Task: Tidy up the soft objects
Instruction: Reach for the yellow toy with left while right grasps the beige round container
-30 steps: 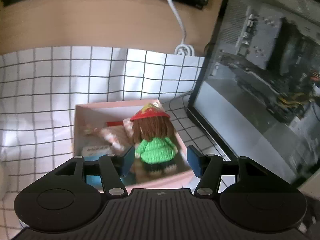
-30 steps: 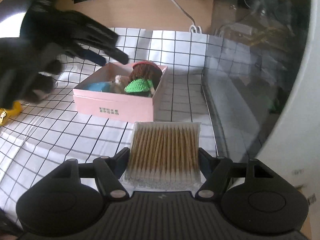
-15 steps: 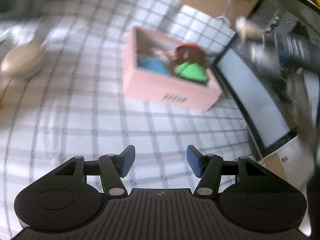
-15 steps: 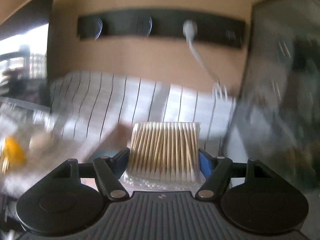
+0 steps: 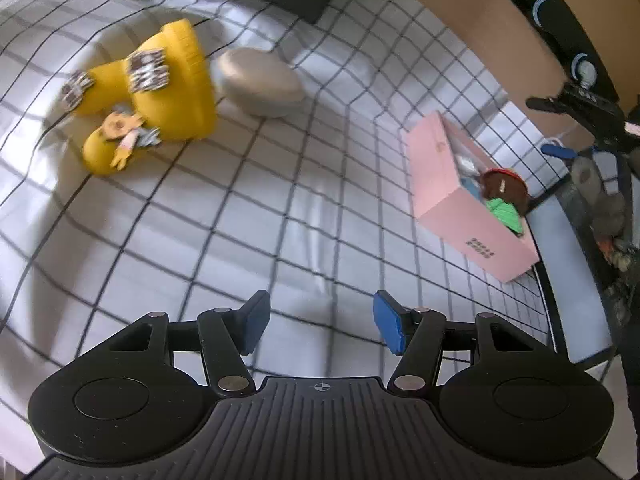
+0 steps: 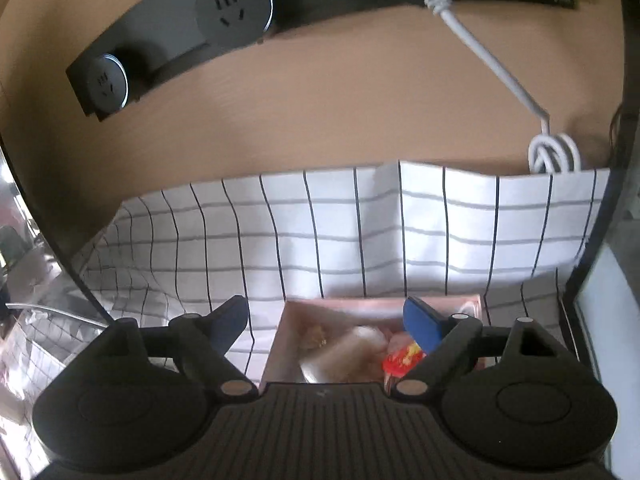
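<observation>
In the left wrist view a yellow plush toy point(image 5: 160, 88) and a beige oval soft object point(image 5: 260, 82) lie on the checked cloth at the far left. The pink box point(image 5: 452, 200) stands to the right, holding a doll with a red hat and green top point(image 5: 502, 196). My left gripper point(image 5: 320, 324) is open and empty above bare cloth. In the right wrist view my right gripper point(image 6: 326, 328) is open and empty directly over the pink box point(image 6: 280, 344), where a blurred pale object point(image 6: 348, 354) and the red hat point(image 6: 402, 360) show.
A glass-sided computer case point(image 5: 592, 240) stands right of the box. A black power strip point(image 6: 180, 32) with a white cable point(image 6: 500, 68) is on the wooden desk behind the cloth. The other gripper point(image 5: 580, 100) shows above the box in the left wrist view.
The pack of cotton swabs has left my right gripper, which is now open over the pink box. My left gripper has swung left, bringing the yellow plush and beige object into view.
</observation>
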